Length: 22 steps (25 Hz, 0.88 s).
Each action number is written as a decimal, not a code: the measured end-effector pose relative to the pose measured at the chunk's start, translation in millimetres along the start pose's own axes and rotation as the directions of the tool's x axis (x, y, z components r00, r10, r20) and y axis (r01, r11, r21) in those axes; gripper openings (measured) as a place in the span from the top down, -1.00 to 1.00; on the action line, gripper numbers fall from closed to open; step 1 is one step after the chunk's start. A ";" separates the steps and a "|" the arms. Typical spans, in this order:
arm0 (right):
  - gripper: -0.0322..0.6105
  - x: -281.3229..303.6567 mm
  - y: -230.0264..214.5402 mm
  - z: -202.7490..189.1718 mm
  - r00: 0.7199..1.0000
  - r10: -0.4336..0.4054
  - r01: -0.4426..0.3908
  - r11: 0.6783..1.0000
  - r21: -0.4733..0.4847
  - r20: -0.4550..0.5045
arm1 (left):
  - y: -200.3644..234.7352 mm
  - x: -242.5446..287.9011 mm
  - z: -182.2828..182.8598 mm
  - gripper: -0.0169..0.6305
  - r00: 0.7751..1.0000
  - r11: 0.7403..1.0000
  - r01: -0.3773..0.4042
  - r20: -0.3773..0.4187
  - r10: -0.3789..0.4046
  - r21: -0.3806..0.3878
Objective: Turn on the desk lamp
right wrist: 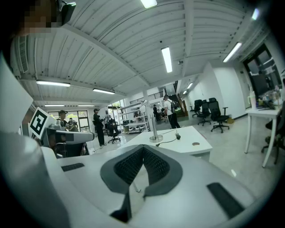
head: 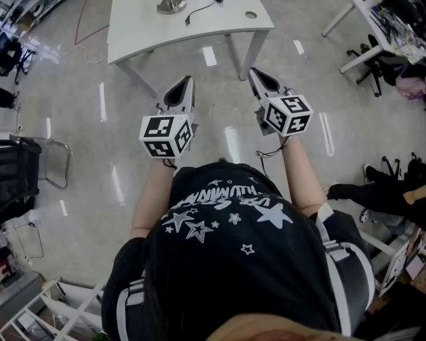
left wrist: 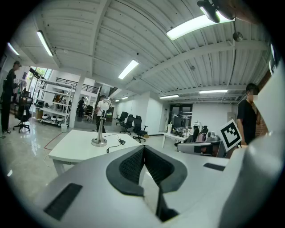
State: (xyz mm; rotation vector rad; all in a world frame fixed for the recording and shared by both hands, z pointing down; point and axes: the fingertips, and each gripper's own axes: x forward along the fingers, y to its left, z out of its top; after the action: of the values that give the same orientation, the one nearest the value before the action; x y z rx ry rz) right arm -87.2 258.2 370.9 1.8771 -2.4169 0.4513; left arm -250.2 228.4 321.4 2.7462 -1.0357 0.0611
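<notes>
While the person stands back from the white rectangular table (head: 200, 30), the silver desk lamp with a round base and thin pole (head: 171, 6) stands on that tabletop, a thin black cable (head: 200, 10) lying beside its base. The left gripper (head: 187, 81) and right gripper (head: 255, 72) are held side by side over the grey floor, well apart from the lamp, each clenched with nothing between its jaws.

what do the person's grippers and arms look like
Both the left gripper and the right gripper have pale grey, wedge-shaped bodies with black ribbed pads. Each carries a white cube printed with black square markers. A thin dark cable hangs under the right one. The person wears a black short-sleeved T-shirt with white stars.
</notes>
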 end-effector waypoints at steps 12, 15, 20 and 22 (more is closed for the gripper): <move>0.89 -7.4 -54.1 -3.0 1.000 0.006 -0.007 0.993 0.122 0.005 | -22.3 44.5 -8.7 0.91 1.000 1.000 -0.017 -0.015 0.016 -0.018; 0.89 -4.4 -69.2 -8.2 1.000 -0.019 0.020 0.991 0.131 -0.007 | -18.5 57.4 -12.9 0.91 1.000 1.000 -0.012 -0.025 0.012 -0.025; 0.89 9.5 -88.8 -7.4 0.998 -0.059 0.060 0.990 0.129 -0.013 | -4.6 89.9 -14.6 0.91 0.999 0.999 0.014 -0.031 -0.015 -0.036; 0.89 17.4 -101.4 -3.5 0.997 -0.080 0.081 0.988 0.127 -0.015 | -1.3 109.0 -13.4 0.91 0.999 0.999 0.037 -0.035 -0.038 -0.034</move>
State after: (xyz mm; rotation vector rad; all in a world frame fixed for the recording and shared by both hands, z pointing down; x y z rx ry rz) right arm 4.5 220.3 398.1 2.0087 -2.3473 0.6227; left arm -166.8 161.3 346.3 2.7230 -0.9669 0.0866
